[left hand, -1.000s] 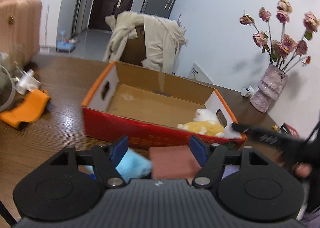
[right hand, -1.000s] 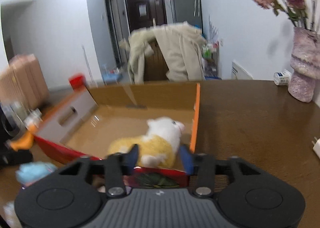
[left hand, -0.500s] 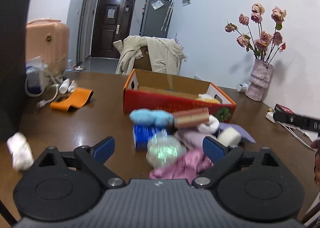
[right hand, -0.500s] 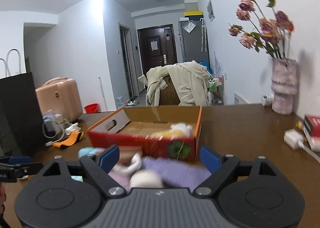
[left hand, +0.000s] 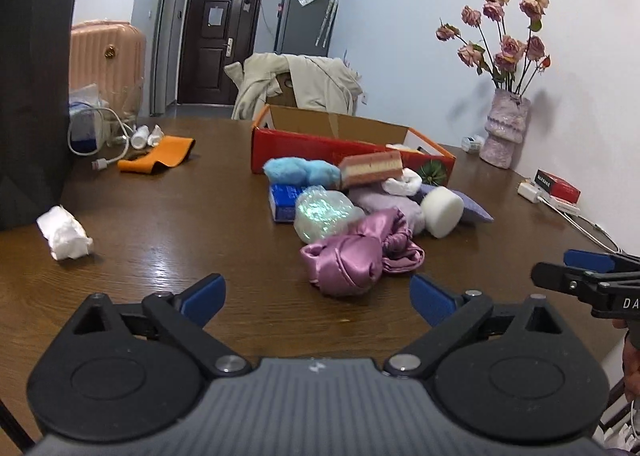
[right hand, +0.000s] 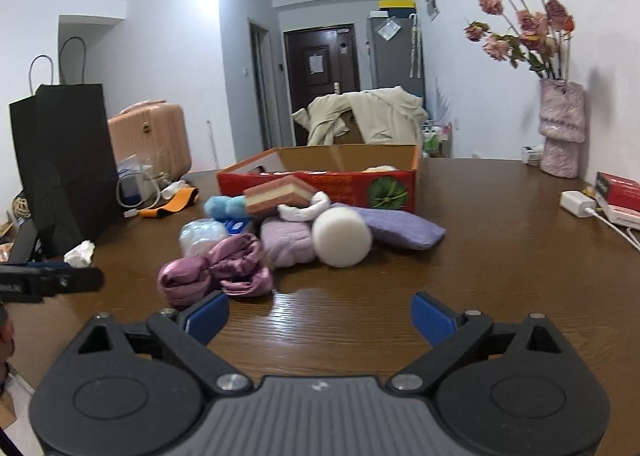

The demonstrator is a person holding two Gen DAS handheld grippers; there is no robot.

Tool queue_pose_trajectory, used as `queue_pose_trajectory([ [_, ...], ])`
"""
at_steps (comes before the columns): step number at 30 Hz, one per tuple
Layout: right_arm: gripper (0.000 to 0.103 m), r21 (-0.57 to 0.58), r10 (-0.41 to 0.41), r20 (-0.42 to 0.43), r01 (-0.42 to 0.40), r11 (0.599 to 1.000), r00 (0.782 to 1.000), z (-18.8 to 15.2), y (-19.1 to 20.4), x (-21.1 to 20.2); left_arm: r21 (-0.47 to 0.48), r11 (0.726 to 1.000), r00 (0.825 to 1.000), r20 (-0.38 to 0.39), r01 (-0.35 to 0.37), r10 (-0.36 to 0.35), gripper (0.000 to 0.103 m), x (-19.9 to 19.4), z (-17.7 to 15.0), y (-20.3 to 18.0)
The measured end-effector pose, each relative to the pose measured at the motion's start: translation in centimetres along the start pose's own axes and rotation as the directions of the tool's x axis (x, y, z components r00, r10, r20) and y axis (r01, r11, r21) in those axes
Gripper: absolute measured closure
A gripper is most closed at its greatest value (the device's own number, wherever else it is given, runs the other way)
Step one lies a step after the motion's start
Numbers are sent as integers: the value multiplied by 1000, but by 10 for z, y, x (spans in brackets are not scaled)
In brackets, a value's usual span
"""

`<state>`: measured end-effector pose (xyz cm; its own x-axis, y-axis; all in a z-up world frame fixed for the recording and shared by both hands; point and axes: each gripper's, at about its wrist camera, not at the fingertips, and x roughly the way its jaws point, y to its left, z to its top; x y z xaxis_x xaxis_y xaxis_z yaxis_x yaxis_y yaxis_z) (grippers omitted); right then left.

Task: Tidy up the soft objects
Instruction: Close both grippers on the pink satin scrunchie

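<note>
A pile of soft things lies on the brown table in front of a red cardboard box [left hand: 304, 144] [right hand: 320, 180]. Nearest is a pink satin cloth [left hand: 352, 256] [right hand: 216, 272]. Behind it are a shiny plastic ball [left hand: 324, 212], a white foam cylinder [left hand: 442, 210] [right hand: 342, 236], a lilac pouch [right hand: 400, 228], a blue fluffy toy [left hand: 300, 172] and a pink-and-cream sponge [left hand: 372, 168] [right hand: 280, 196]. A yellow-and-white plush lies in the box, mostly hidden. My left gripper [left hand: 318, 296] is open and empty just short of the cloth. My right gripper [right hand: 320, 314] is open and empty, to the cloth's right.
A crumpled white tissue [left hand: 64, 232], an orange strap [left hand: 158, 154] and a black paper bag [right hand: 64, 168] are at the left. A vase of dried roses [left hand: 504, 128], a red box and a white charger with cable [right hand: 580, 204] are at the right.
Both grippers have pulled back from the box towards the table's near side and opened wide. The right gripper left the plush in the box. The whole pile now shows.
</note>
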<state>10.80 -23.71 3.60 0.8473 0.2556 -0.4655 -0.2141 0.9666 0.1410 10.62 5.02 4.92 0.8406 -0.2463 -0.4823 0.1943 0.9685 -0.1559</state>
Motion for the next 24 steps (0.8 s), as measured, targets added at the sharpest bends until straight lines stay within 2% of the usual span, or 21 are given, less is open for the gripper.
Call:
queue_pose_trajectory([
  [4,11,10,28,-15,-28,1000,999,3,5,15,-28,999,1000,-12,20,-20,7,20,1,-3],
  [6,18,17,38,-29,-37,999,999,9,7,29,-27,1000,999,-29,15,-16,19,33,3,-6],
  [14,38,69,99,-58,-95,993,993,30,16,92,-23,998,995,-89,51,-53,40,73,8,-3],
  [16,41,82,108,-70,-102,991,992,34,19,110,-42,997,992,-104,68,-72,48,80,9,3],
  [17,44,85,111,-75,-105,991,991,35,21,118,-49,996,991,-108,78,-83,55,82,9,5],
  [18,50,90,112,-86,-104,991,990,35,22,125,-58,994,989,-110,88,-94,63,84,9,8],
  [21,70,103,133,-142,-119,988,981,34,25,144,-71,992,989,-98,107,-114,77,86,9,12],
  [22,76,108,143,-160,-127,986,977,32,27,148,-74,992,990,-91,105,-111,78,87,9,13],
  [24,77,112,154,-178,-136,984,972,28,29,152,-86,991,991,-87,98,-105,81,87,8,15],
])
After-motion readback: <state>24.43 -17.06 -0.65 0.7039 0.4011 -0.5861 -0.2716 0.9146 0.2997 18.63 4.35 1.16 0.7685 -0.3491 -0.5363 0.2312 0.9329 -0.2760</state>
